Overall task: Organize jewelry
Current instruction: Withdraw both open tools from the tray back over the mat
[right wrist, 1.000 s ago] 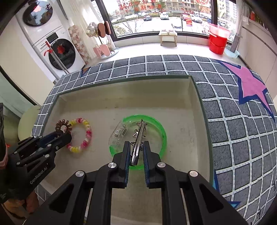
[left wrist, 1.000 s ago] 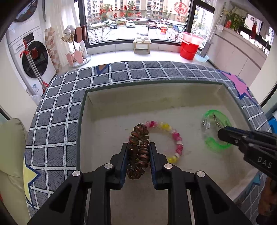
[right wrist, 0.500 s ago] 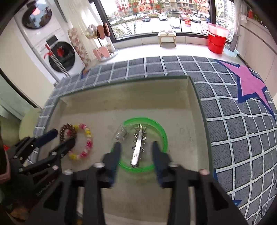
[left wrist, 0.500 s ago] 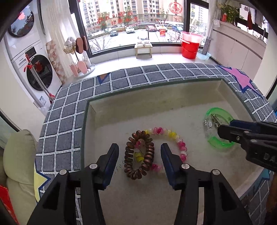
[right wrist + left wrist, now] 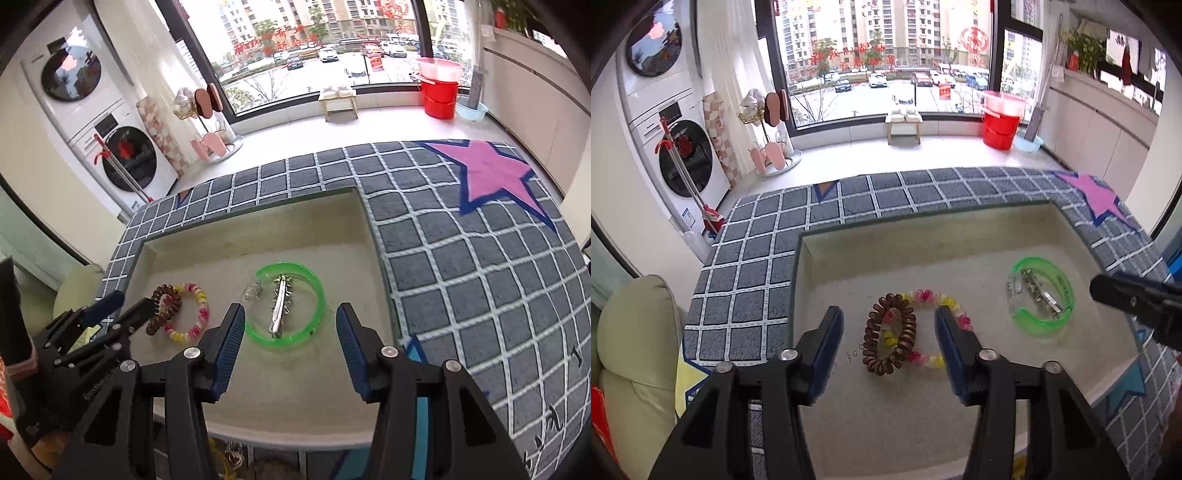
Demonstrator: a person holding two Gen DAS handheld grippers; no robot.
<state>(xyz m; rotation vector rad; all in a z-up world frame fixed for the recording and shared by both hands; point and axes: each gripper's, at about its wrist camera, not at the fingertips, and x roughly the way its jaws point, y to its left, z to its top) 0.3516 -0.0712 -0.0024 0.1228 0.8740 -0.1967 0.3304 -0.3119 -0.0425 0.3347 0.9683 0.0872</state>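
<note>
A shallow cream tray (image 5: pixel 960 236) (image 5: pixel 258 225) sits on a grey checked cloth. In it a brown coil hair tie (image 5: pixel 889 339) (image 5: pixel 163 309) lies over the left part of a pink and yellow bead bracelet (image 5: pixel 955 314) (image 5: pixel 197 312). To the right a green bangle (image 5: pixel 1065 291) (image 5: pixel 319 295) rings a silver spiked hair clip (image 5: pixel 1039 295) (image 5: pixel 280 308) and a small clear piece (image 5: pixel 253 293). My left gripper (image 5: pixel 889 341) is open and empty above the hair tie. My right gripper (image 5: pixel 290 330) is open and empty above the bangle.
The checked cloth (image 5: pixel 461 266) with a pink star (image 5: pixel 487 171) surrounds the tray. A cream cushion (image 5: pixel 631 332) lies at the left. Washing machines (image 5: pixel 676 144), a shoe rack, a stool and red buckets (image 5: pixel 999 122) stand on the floor beyond.
My left gripper let go of the brown hair tie, which now lies on the bracelet. My right gripper let go of the silver clip inside the bangle. Both opened and drew back.
</note>
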